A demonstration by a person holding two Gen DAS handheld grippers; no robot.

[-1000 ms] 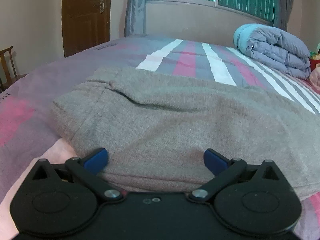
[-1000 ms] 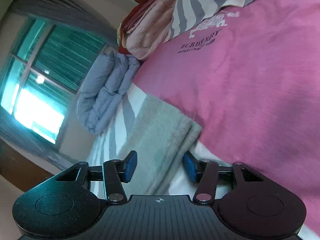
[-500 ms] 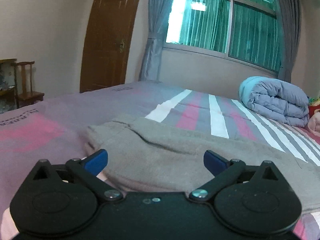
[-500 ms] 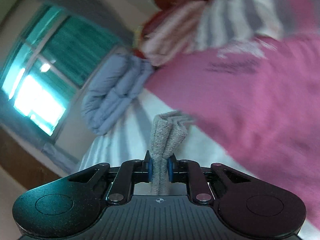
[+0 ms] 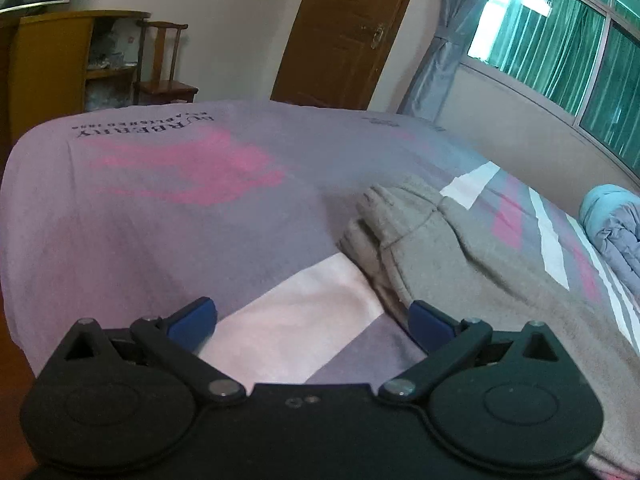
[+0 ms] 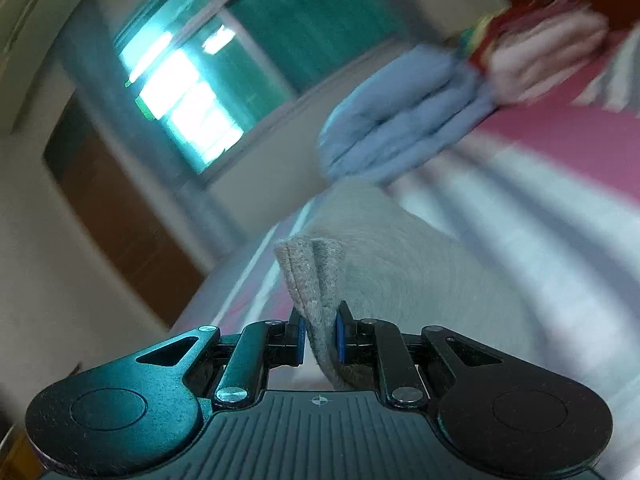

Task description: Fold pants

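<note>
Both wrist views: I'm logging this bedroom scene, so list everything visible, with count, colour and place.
pants: one, grey, on the bed, one end pinched by the right gripper
bed: one, purple, pink and white striped cover, fills the foreground
duvet: one, blue-grey, folded, far side of the bed under the window
clothes pile: one, pink and red, blurred, beside the duvet
door: one, brown, back wall
window: one, green blinds, grey curtain
chair: one, brown wood, beside a yellow cabinet
left gripper: black with blue pads, open, empty, beside the pants
right gripper: black with blue pads, shut on the pants
</note>
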